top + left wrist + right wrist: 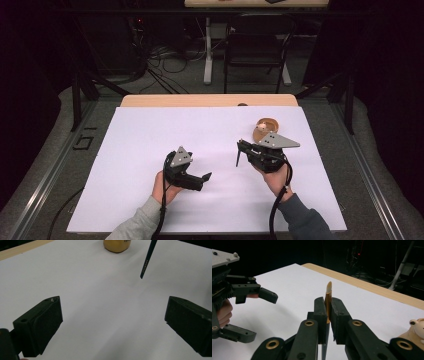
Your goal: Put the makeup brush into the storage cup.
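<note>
My right gripper (244, 148) (328, 312) is shut on a thin brush (328, 293). Its pale tip and gold collar rise above the pads, and its dark handle (238, 159) hangs below them, over the white sheet (200, 130). In the left gripper view that handle (147, 261) slants down from the top edge. My left gripper (201, 181) (113, 325) (263, 316) stands open just above the sheet, left of the right one, with nothing between its jaws. A tan bear-shaped jar (264, 127) (116, 245) (414, 331) stands right behind the right gripper.
The white sheet covers most of a wooden table (210, 100), whose far edge shows bare. Beyond it are a dark chair (257, 45), a white desk leg (208, 50) and loose cables (165, 55) on the floor.
</note>
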Action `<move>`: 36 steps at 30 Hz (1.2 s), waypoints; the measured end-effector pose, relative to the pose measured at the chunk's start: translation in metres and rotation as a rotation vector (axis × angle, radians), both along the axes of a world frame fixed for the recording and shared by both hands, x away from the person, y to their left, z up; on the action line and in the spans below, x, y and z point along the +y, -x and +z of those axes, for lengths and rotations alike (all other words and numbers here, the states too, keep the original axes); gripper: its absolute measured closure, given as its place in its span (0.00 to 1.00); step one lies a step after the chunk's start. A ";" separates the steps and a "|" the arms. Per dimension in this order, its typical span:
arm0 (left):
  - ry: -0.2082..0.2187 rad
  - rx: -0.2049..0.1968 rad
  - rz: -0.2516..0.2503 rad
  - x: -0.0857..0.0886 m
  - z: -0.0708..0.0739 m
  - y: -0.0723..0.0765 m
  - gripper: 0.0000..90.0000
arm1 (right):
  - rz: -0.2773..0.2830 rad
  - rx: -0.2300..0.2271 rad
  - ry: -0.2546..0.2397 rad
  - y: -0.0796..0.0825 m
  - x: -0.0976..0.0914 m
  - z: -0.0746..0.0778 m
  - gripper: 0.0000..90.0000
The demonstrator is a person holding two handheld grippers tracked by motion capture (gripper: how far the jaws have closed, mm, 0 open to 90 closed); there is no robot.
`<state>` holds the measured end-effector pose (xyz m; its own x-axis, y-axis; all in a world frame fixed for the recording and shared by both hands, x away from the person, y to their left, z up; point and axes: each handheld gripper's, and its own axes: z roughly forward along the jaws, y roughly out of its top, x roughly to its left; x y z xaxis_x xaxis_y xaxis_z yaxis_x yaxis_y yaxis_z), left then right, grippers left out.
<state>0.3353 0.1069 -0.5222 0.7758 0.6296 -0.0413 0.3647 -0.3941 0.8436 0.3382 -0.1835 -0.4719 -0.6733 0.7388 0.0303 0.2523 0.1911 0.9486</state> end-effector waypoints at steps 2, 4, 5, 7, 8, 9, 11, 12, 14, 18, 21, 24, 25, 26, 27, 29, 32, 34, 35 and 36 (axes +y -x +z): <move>0.007 -0.003 0.000 0.002 0.000 0.001 0.00 | -0.001 -0.003 0.004 0.000 -0.002 0.000 0.94; 0.006 -0.007 0.002 0.004 0.000 0.002 0.00 | -0.005 -0.006 0.001 -0.001 -0.003 0.000 0.94; 0.010 -0.010 0.000 0.005 0.000 0.003 0.00 | -0.007 -0.003 0.001 -0.001 -0.004 0.001 0.94; 0.011 -0.012 0.001 0.007 0.000 0.004 0.00 | -0.009 0.001 0.003 -0.001 -0.005 0.001 0.94; 0.016 -0.011 0.003 0.008 0.000 0.004 0.00 | -0.009 0.002 0.004 -0.001 -0.006 0.001 0.94; 0.016 -0.015 0.005 0.009 0.000 0.005 0.00 | -0.016 0.000 0.003 -0.001 -0.007 0.001 0.94; 0.018 -0.020 0.005 0.011 -0.001 0.005 0.00 | -0.018 0.000 0.002 -0.002 -0.009 0.001 0.94; 0.017 -0.029 0.003 0.013 0.000 0.006 0.00 | -0.020 0.001 0.003 -0.002 -0.010 0.001 0.94; 0.023 -0.040 0.002 0.015 0.000 0.007 0.00 | -0.026 0.001 -0.004 -0.003 -0.013 0.001 0.94; 0.032 -0.061 -0.005 0.018 0.001 0.010 0.00 | -0.036 0.000 -0.009 -0.003 -0.016 0.002 0.94; 0.032 -0.052 -0.008 0.021 0.001 0.010 0.00 | -0.039 0.001 -0.004 -0.004 -0.019 0.002 0.94; 0.029 -0.049 -0.005 0.023 0.000 0.010 0.00 | -0.046 0.001 -0.005 -0.005 -0.022 0.002 0.94; 0.030 -0.045 -0.003 0.024 0.000 0.011 0.00 | -0.050 -0.005 -0.008 -0.005 -0.022 0.002 0.94; 0.025 -0.045 -0.006 0.025 0.000 0.011 0.00 | -0.051 -0.003 -0.008 -0.005 -0.022 0.002 0.94; 0.023 -0.045 -0.007 0.025 0.000 0.011 0.00 | -0.053 -0.002 -0.006 -0.005 -0.023 0.002 0.94; 0.019 -0.042 -0.014 0.027 0.000 0.011 0.00 | -0.055 -0.003 -0.007 -0.006 -0.024 0.003 0.94; 0.007 -0.051 -0.018 0.028 0.000 0.013 0.00 | -0.057 -0.004 -0.005 -0.006 -0.025 0.003 0.94; 0.008 -0.048 -0.017 0.029 0.001 0.013 0.00 | -0.059 0.000 -0.003 -0.007 -0.027 0.003 0.94; 0.007 -0.054 -0.016 0.030 0.001 0.014 0.00 | -0.064 -0.005 -0.008 -0.007 -0.027 0.003 0.94; 0.011 -0.056 -0.014 0.031 0.000 0.014 0.00 | -0.068 -0.001 -0.008 -0.008 -0.028 0.003 0.94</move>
<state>0.3215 0.1377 -0.5217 0.7860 0.6182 -0.0045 0.3112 -0.3894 0.8669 0.3458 -0.2118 -0.4689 -0.6218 0.7823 0.0357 0.2639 0.1664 0.9501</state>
